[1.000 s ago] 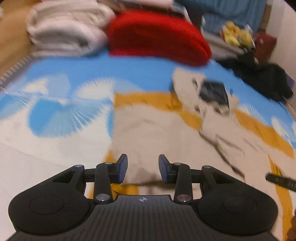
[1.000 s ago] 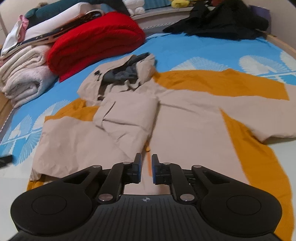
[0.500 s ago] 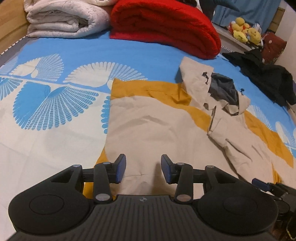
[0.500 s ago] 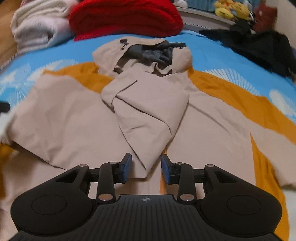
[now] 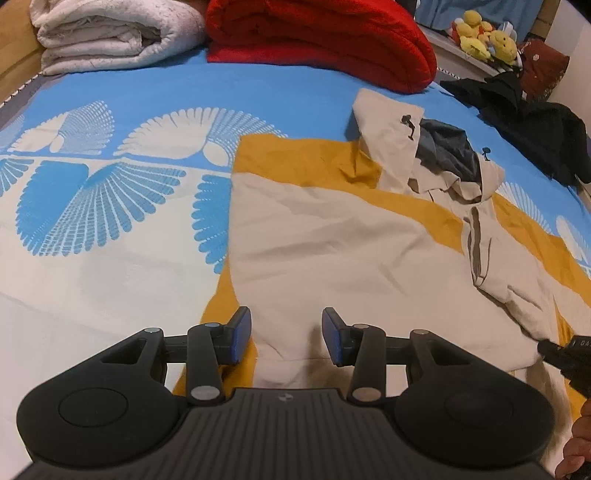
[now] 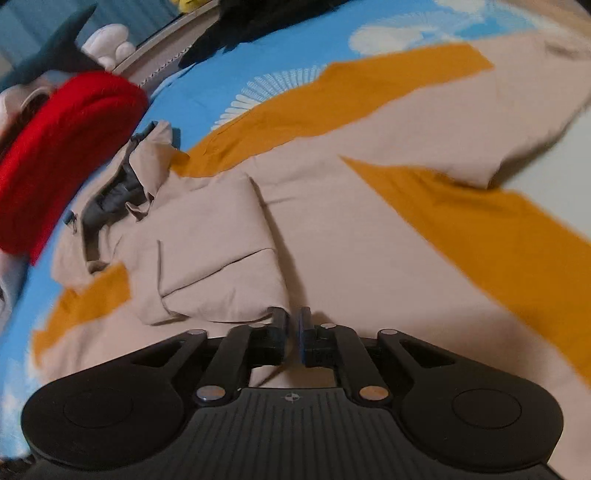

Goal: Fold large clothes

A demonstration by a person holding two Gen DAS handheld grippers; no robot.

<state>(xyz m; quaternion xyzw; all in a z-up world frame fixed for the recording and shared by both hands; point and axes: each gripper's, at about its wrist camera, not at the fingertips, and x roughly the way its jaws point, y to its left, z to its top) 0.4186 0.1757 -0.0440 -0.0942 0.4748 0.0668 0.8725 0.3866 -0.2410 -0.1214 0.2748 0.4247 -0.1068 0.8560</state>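
A large beige and mustard hooded jacket (image 5: 332,236) lies spread on the bed, hood (image 5: 436,155) toward the red blanket. One front panel is folded over the chest (image 6: 218,258). My left gripper (image 5: 286,334) is open, its fingers astride the beige hem at the jacket's near left edge. My right gripper (image 6: 293,328) has its jaws nearly closed, right at the lower edge of the folded panel; I cannot tell whether cloth is between them. It also shows at the right edge of the left wrist view (image 5: 565,354).
A red folded blanket (image 5: 317,40) and white folded blankets (image 5: 110,33) lie at the head of the bed. A black garment (image 5: 532,122) and yellow plush toys (image 5: 484,33) are at the far right. The sheet (image 5: 92,184) is blue and white.
The left gripper has moved closer to the jacket's hem, still open. The right gripper's jaws have closed from open, and its view has swung and tilted to the right.
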